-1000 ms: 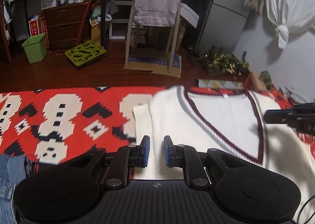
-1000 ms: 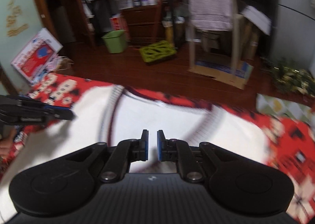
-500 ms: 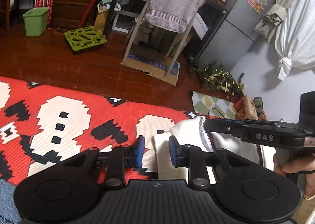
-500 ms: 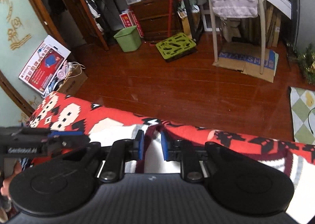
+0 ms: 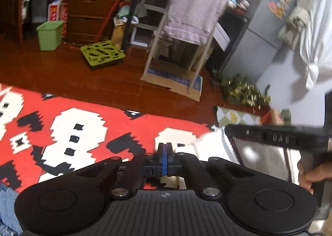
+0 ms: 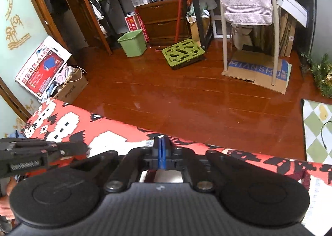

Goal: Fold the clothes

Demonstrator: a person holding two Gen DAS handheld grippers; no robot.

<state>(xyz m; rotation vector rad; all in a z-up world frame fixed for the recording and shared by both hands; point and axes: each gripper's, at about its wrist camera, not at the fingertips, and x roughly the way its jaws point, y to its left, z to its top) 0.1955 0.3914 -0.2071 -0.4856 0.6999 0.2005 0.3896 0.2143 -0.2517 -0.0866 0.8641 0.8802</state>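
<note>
Blanket [image 5: 87, 115] in foreground, floor [image 6: 186, 99] behind it. Sweater [image 5: 209, 142] on blanket, right of left gripper [image 5: 165, 149]. Right gripper [image 5: 269, 137] over sweater. Bin [image 6: 132, 43] left of tray [image 6: 183, 52]; chair [image 6: 249, 18] right, standing on cardboard [image 6: 259, 70].

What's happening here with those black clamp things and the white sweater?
A person holds a two-finger gripper in each hand, folding a white sweater on a red patterned blanket. The left gripper and right gripper both have their fingers closed, apparently at the sweater's far edge. Whether either actually pinches fabric is hidden.
</note>
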